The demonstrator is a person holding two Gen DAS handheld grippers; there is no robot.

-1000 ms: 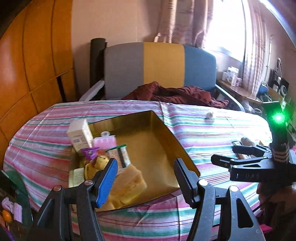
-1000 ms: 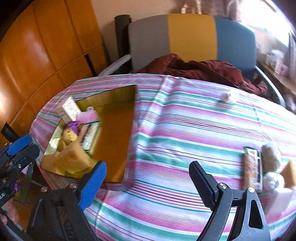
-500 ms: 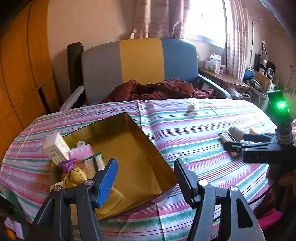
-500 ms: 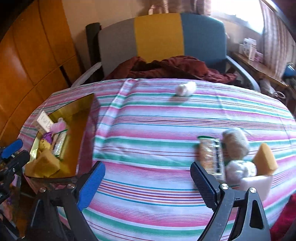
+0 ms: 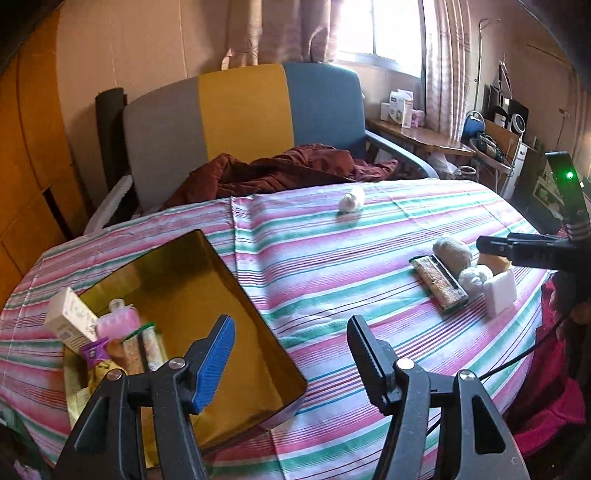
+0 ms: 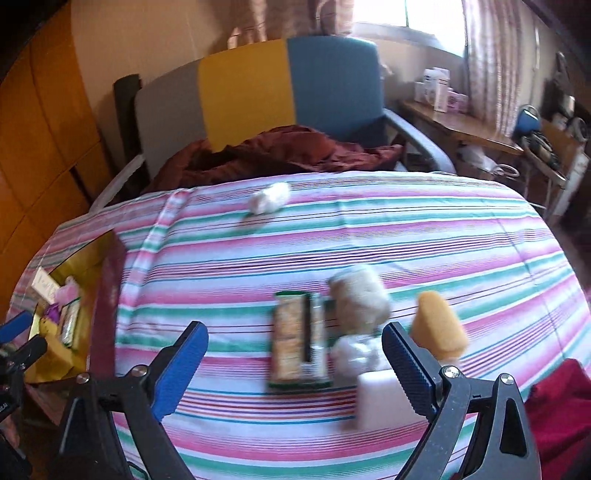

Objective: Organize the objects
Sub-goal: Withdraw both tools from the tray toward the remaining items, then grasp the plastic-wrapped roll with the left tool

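The gold tray [image 5: 258, 332] is already holding several items. A snack packet [image 6: 297, 343], sponges and wads are still lying on the bench [image 6: 332, 240]. The right claw [image 6: 291, 354] is opening above them, empty; the left claw [image 5: 291, 354] is hanging released.

- Grey, yellow and blue armchair [image 5: 243, 122] stands behind the striped tablecloth [image 5: 369, 258]
- Bright curtained window [image 5: 380, 33] above the armchair
- Wooden panelling [image 5: 29, 147] left of it
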